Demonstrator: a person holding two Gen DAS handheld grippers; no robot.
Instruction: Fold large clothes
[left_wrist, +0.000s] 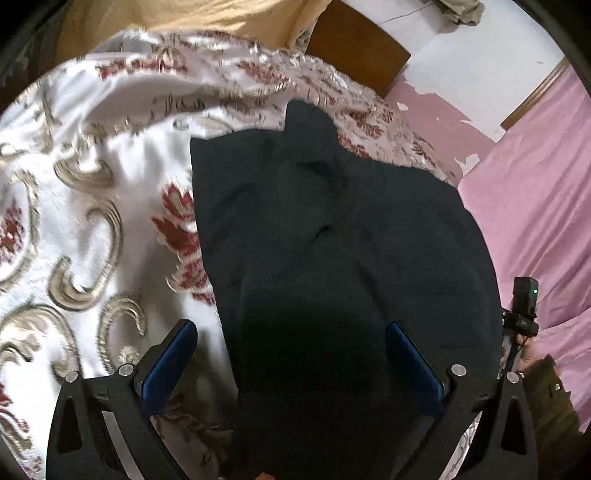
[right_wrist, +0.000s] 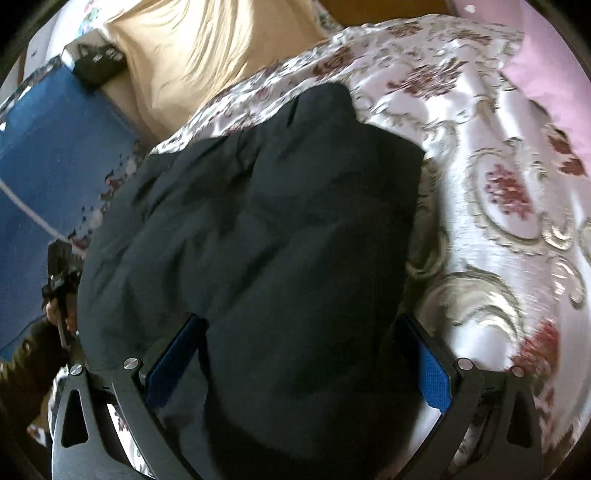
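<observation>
A large black garment (left_wrist: 332, 240) lies in a rumpled, partly folded heap on the white floral bedspread (left_wrist: 92, 184). My left gripper (left_wrist: 291, 332) is open, its blue-padded fingers (left_wrist: 173, 354) spread over the near end of the garment. The garment also fills the right wrist view (right_wrist: 277, 221). My right gripper (right_wrist: 301, 328) is open too, its fingers (right_wrist: 177, 350) straddling the near part of the cloth. The cloth between both pairs of fingers is not pinched. The other gripper shows at the edge of each view, at the right in the left wrist view (left_wrist: 522, 310) and at the left in the right wrist view (right_wrist: 61, 273).
A tan pillow (right_wrist: 192, 55) lies at the head of the bed. A pink sheet (left_wrist: 535, 203) lies to the right, a wooden board (left_wrist: 354, 44) beyond. A blue mat (right_wrist: 55, 147) and a black case (right_wrist: 96, 62) lie at the left.
</observation>
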